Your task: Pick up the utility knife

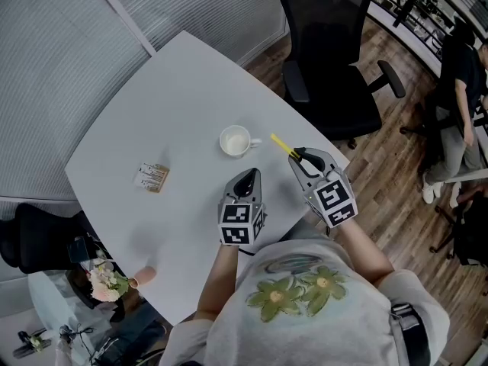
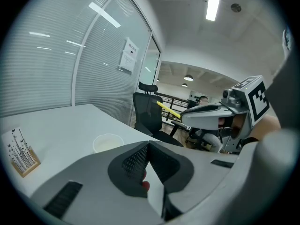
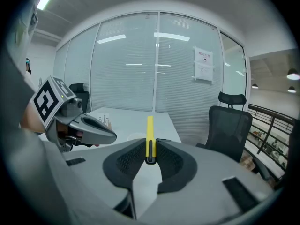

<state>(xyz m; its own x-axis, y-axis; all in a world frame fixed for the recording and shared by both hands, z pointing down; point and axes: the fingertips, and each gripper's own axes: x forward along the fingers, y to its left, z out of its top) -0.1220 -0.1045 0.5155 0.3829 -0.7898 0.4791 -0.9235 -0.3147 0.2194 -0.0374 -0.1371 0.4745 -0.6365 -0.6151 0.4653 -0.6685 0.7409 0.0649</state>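
Our right gripper (image 3: 150,156) clamps the thin yellow utility knife (image 3: 149,130) near one end, so it could pivot or slip free. Our left gripper (image 2: 148,146), seemingly closed, holds nothing.

The right tool (image 3: 150,143) grips the utility knife (image 3: 150,125), seemingly by its end.

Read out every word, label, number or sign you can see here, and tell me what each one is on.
No text here can be read.
Paper notice on the glass wall: print too blurred to read.
Small card on the table: print too small to read.
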